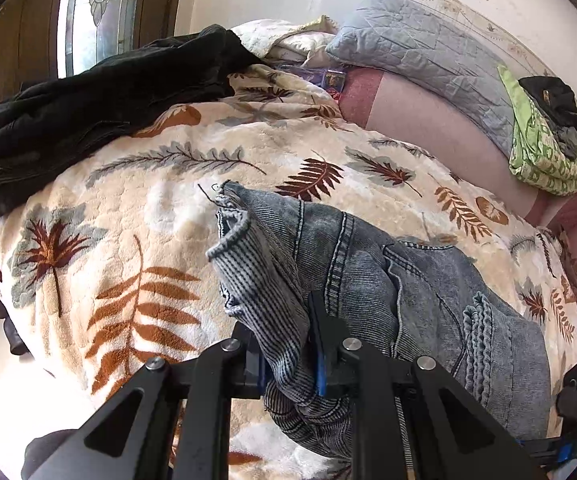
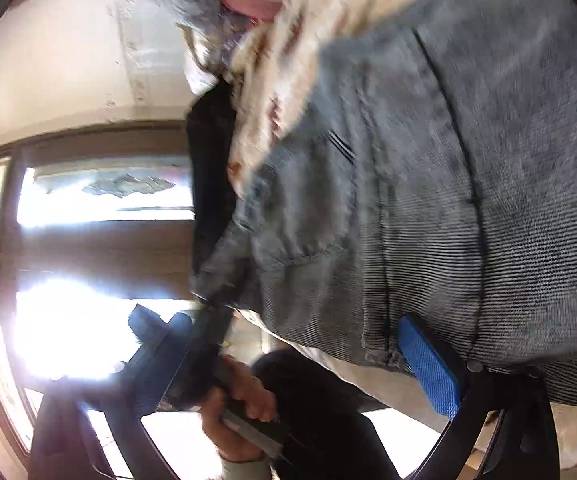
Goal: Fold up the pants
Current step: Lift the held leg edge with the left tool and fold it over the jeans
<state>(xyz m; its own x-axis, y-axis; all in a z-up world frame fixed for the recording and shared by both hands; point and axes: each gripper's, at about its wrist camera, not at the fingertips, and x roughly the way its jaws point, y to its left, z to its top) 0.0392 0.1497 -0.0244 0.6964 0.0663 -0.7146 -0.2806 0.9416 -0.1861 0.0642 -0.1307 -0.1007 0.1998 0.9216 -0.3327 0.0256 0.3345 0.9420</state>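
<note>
Holding the jeans (image 1: 368, 280) bunched up, left tongs (image 1: 288, 344) clamped on them; right tongs (image 2: 424, 364) grip too, jeans stretching ahead across the blanket (image 1: 148, 184)

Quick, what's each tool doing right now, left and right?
Left tool: closed on the grey-blue washed denim pants.
Right tool: denim lies against its blue pad, but the view is blurred; cannot tell.

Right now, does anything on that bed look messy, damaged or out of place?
The jeans are bunched, not flat; the left gripper pinches a crumpled fold. A loose thread frays from their far edge. Dark clothes lie heaped on the leaf-print blanket, and a green cloth is wadded by the grey pillow.
</note>
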